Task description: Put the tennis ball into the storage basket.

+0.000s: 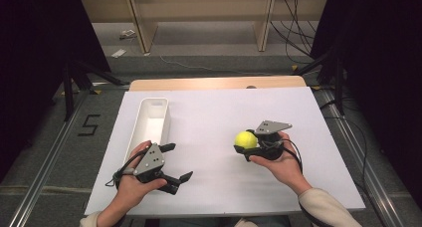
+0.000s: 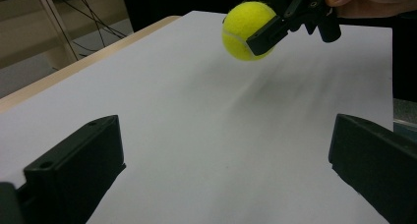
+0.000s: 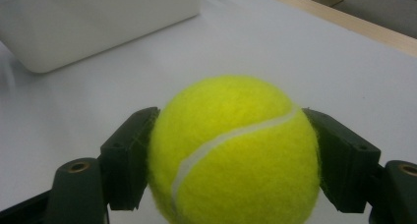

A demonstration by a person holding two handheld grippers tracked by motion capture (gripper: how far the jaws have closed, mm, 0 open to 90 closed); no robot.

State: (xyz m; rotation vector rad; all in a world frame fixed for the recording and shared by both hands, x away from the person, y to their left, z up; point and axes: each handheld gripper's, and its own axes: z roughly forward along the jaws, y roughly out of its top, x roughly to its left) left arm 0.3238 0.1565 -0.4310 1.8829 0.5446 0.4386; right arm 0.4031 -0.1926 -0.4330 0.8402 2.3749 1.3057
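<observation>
A yellow tennis ball (image 1: pixel 246 139) is held just above the white table sheet, right of centre, with my right gripper (image 1: pixel 247 142) shut on it. In the right gripper view the ball (image 3: pixel 233 150) sits squeezed between both black jaws. My left gripper (image 1: pixel 180 162) rests open near the front left of the sheet, nothing between its wide-spread jaws. From the left gripper view the ball (image 2: pixel 246 30) hangs farther off in the other gripper's jaws, casting a soft shadow on the sheet.
A long white bin (image 1: pixel 152 118) lies on the left part of the sheet, its end wall (image 3: pixel 93 22) behind the ball in the right gripper view. The wooden table edge (image 1: pixel 214 83) runs along the back. Cables and shelf legs stand on the floor beyond.
</observation>
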